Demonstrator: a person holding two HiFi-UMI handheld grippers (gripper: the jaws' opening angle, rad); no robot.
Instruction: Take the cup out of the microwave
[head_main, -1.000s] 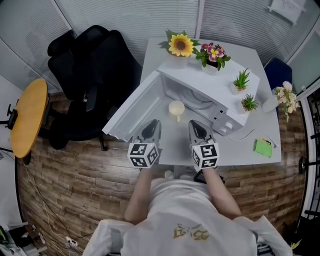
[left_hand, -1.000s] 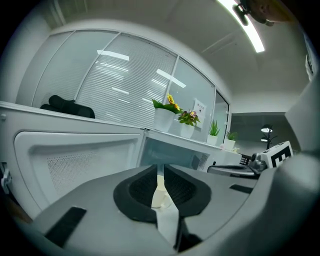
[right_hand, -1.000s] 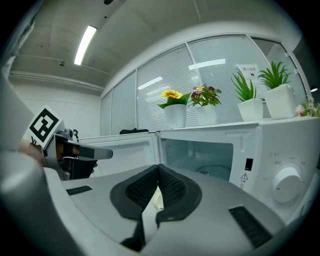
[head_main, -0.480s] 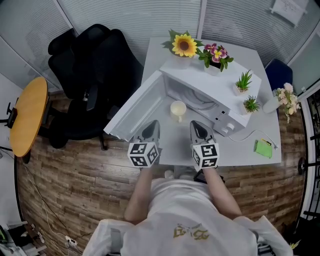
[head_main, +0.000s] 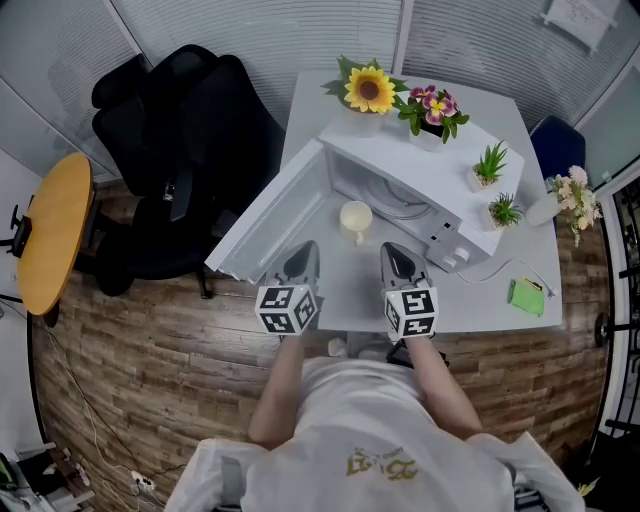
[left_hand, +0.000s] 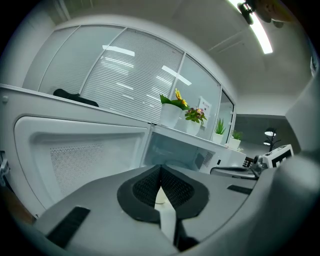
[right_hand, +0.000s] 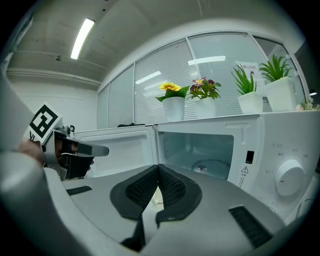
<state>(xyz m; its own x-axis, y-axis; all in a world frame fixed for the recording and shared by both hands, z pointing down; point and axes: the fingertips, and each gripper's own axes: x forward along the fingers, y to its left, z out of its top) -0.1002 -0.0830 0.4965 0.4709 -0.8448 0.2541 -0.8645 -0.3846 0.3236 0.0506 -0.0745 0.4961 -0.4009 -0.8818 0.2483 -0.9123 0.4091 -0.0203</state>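
Note:
A cream cup (head_main: 354, 217) stands on the white table (head_main: 470, 300), just outside the open microwave (head_main: 430, 195), between its cavity and its door (head_main: 270, 220), which is swung out to the left. The glass turntable (right_hand: 212, 167) inside is bare. My left gripper (head_main: 305, 250) and right gripper (head_main: 392, 251) are side by side near the table's front edge, short of the cup, both shut and holding nothing. In the left gripper view only a sliver of the cup (left_hand: 160, 195) shows behind the closed jaws. The right gripper view likewise shows just a sliver of the cup (right_hand: 157, 196).
A sunflower pot (head_main: 366, 95), a pink-flower pot (head_main: 428, 110) and two small green plants (head_main: 485, 160) stand on or behind the microwave. A green pad (head_main: 525, 294) and a cable lie at the table's right. A black office chair (head_main: 180, 150) and a round yellow table (head_main: 55, 230) stand at left.

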